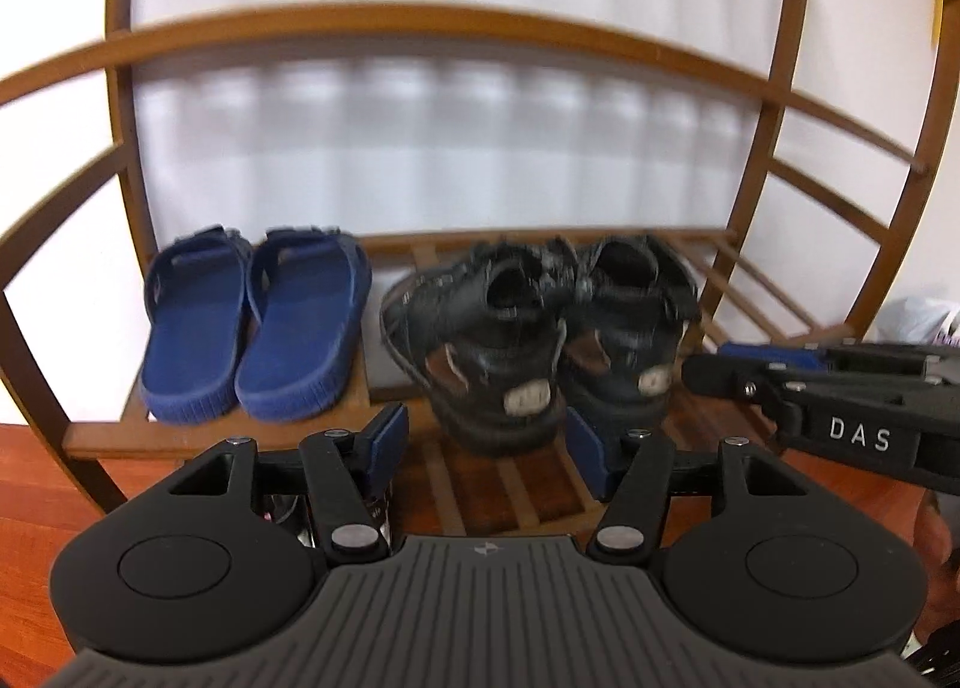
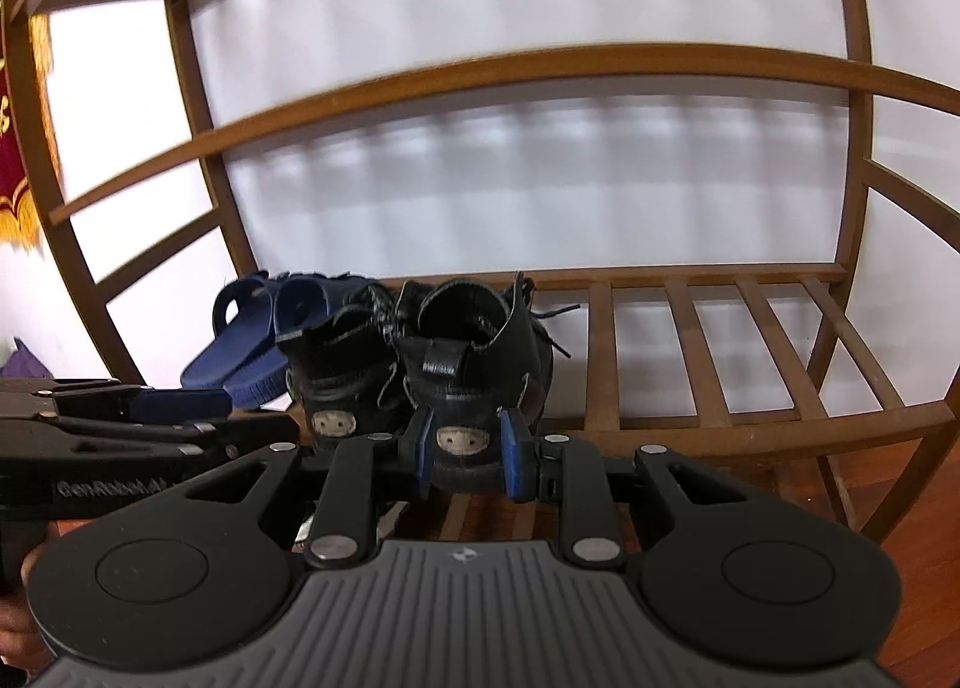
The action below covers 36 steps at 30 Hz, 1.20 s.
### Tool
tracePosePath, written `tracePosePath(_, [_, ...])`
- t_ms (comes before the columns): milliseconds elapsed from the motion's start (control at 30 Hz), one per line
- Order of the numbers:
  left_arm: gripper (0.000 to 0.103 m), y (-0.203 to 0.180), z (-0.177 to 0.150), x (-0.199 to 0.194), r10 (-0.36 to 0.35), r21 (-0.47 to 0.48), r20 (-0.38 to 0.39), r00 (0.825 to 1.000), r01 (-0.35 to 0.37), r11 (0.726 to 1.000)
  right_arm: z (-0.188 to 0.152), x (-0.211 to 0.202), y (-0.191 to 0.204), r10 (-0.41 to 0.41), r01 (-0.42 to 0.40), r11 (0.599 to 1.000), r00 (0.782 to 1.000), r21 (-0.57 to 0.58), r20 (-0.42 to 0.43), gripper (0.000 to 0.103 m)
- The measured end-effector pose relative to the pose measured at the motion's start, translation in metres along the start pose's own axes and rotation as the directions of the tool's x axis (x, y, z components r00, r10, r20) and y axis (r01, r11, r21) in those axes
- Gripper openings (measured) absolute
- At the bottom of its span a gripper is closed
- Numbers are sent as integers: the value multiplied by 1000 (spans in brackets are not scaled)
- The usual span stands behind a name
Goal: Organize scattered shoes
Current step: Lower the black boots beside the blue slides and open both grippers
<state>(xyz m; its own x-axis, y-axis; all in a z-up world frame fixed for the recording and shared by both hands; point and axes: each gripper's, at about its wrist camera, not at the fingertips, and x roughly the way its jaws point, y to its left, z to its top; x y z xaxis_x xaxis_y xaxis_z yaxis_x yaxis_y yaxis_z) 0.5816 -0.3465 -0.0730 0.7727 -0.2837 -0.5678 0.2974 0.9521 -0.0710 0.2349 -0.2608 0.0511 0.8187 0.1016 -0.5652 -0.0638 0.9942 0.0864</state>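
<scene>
Black shoes on the rack

Right gripper [image 2: 465,451] clamps the right shoe [image 2: 474,364] by its heel; left gripper [image 1: 486,439] stands open, empty, behind the left shoe [image 1: 480,340].

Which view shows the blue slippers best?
The left wrist view: the blue slippers sit side by side on the shoe rack, both fully visible. In the right wrist view, the blue slippers are partly hidden behind the black shoes.

Both wrist views look forward and slightly down, close to the rack's [image 1: 384,27] bottom shelf, left view facing from its left, right view from its right, sharing the black shoes [image 2: 462,364] and blue slippers [image 1: 252,322].
</scene>
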Motion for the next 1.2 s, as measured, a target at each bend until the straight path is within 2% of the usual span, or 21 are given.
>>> tracePosePath(167, [59, -5, -5, 7, 4, 18, 16, 1000, -4, 1000, -5, 7, -1, -4, 4, 1000, 1000, -16, -13, 27])
tracePosePath(200, [56, -6, -5, 8, 2, 23, 22, 1000, -3, 1000, -6, 8, -1, -8, 8, 1000, 1000, -22, -13, 27])
tracePosePath(233, [45, -8, -5, 11, 1, 33, 24, 1000, -2, 999, -7, 10, -1, -11, 11, 999, 1000, -31, -13, 27])
tracePosePath(333, [24, -13, -5, 18, -7, 47, 21, 1000, 6, 999, -8, 14, -2, -16, 16, 999, 1000, -44, -15, 27])
tracePosePath(400, [21, -16, -4, 23, -9, 46, 21, 1000, 8, 999, -9, 17, -4, -17, 16, 999, 1000, -48, -19, 26])
tracePosePath(500, [18, -19, -3, 27, 2, 53, 30, 1000, -3, 999, -10, 23, -5, -12, 10, 998, 1000, -57, -29, 25])
tracePosePath(733, [17, -12, 5, 36, 26, 5, 35, 999, -26, 1000, -8, 36, -2, 17, -19, 998, 999, -59, -31, 25])
tracePosePath(1200, [18, -3, 23, 66, 10, -23, 24, 1000, -10, 1000, 5, 71, -13, -22, 21, 999, 1000, -40, -18, 25])
